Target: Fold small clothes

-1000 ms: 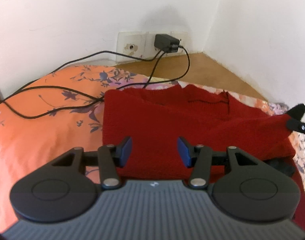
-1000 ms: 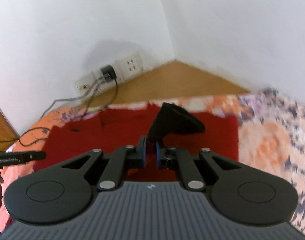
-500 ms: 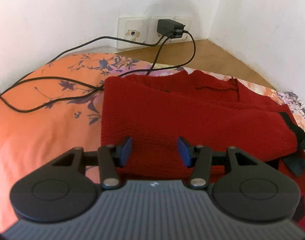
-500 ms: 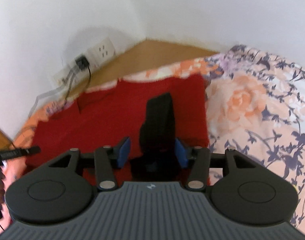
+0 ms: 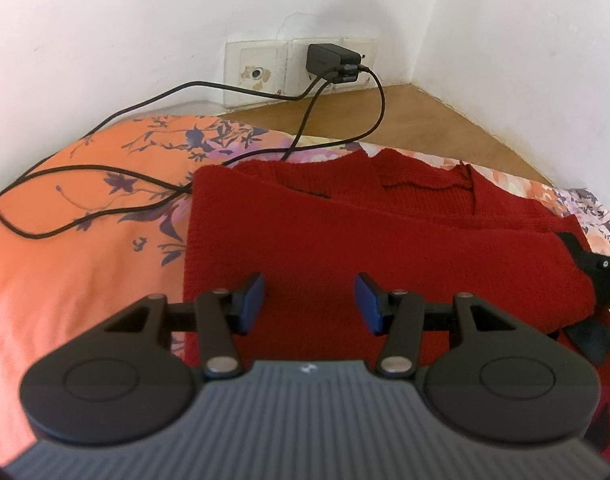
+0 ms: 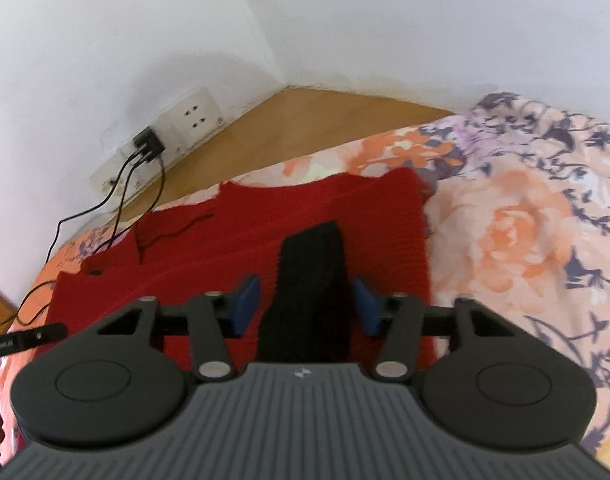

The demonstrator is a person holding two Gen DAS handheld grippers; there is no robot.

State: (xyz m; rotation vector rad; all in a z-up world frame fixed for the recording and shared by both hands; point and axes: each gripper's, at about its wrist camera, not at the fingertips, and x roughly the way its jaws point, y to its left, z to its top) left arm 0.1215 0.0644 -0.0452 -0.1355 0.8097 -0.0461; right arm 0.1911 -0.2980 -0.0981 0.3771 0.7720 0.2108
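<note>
Only my right view shows the black knitted cuff point(image 6: 311, 280) lying between my right gripper's point(image 6: 306, 306) spread fingers, released since a second ago; my left gripper point(image 5: 309, 302) gapes empty over the red knitted sweater point(image 5: 345, 236).

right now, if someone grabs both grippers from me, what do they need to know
Left gripper: jaws open, holding nothing, hovering over the near left part of the red knit sweater.
Right gripper: jaws open on either side of the black cuff, not clamping it.
The sweater lies on the floral bedsheet, a sleeve folded across the body with its black cuff lying on top near the right edge. Charger cables run from the wall charger up to the sweater's far left corner.
Done: at least one sleeve folded in.
Left: the remaining folds; watch the cables.
</note>
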